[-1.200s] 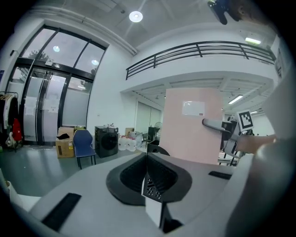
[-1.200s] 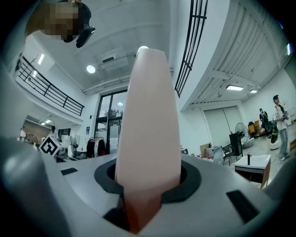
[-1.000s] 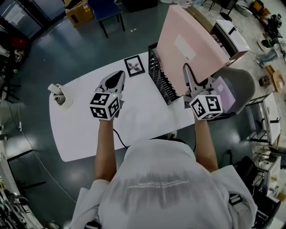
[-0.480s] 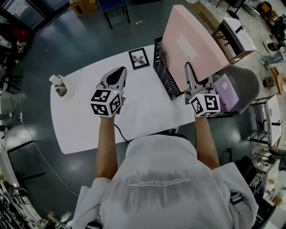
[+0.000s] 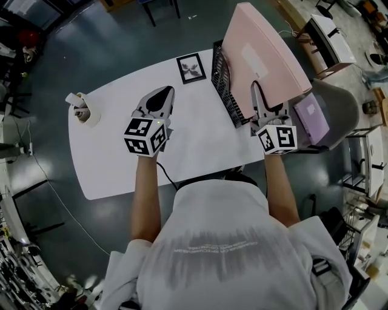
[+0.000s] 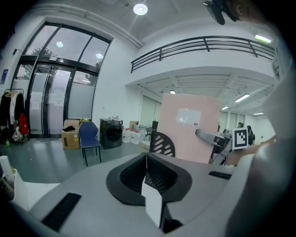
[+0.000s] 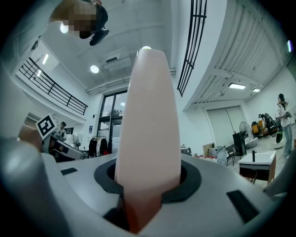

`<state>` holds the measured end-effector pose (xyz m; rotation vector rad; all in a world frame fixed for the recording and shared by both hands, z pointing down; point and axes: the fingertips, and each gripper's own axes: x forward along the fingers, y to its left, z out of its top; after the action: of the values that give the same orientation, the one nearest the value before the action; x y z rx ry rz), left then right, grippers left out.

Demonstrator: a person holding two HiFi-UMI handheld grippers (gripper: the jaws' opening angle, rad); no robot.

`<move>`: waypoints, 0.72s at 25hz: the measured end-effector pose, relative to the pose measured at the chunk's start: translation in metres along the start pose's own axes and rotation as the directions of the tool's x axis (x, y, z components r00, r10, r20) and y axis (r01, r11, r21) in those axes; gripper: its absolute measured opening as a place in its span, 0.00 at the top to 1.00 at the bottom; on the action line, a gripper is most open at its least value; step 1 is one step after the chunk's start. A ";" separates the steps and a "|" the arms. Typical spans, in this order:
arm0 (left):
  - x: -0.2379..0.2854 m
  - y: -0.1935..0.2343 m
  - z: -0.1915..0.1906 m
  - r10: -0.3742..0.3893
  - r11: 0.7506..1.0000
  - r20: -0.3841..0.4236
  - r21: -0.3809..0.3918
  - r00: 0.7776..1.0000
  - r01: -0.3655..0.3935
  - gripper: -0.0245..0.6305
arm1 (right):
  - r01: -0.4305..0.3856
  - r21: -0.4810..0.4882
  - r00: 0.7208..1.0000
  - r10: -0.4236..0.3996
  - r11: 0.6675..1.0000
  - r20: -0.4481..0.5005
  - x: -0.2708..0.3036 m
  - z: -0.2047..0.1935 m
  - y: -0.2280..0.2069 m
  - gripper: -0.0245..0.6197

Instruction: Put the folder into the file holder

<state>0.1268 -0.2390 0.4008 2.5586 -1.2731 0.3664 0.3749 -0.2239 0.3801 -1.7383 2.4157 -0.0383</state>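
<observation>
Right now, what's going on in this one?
A person stands at a white table with a gripper in each hand. The right gripper is clamped on the edge of a pink folder and holds it upright at the black file holder. Whether its lower edge is inside yet cannot be told. The left gripper is shut and empty, hovering over the table beside the holder.

Bright, even indoor light falls from round ceiling lamps [image 6: 140, 9]; the white table [image 5: 200, 145] carries only faint shadows. Every view bulges fisheye-style, the gripper views darken at the corners, and the close pink folder [image 7: 148, 139] is blurred.
</observation>
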 end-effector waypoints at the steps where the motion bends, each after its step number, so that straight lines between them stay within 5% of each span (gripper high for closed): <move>1: 0.001 0.000 -0.001 0.001 1.000 -0.004 -0.001 1.000 -0.001 0.94 | -0.002 0.001 1.000 0.002 1.000 0.006 -0.001 -0.002 -0.001 0.68; 18: 0.007 -0.009 -0.021 -0.010 1.000 -0.056 -0.012 0.998 0.010 0.94 | -0.028 -0.048 1.000 0.028 0.998 0.009 -0.011 -0.026 0.007 0.68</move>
<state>0.1354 -0.2318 0.4217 2.5251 -1.2387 0.4246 0.3676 -0.2131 0.4066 -1.7198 2.4525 0.0317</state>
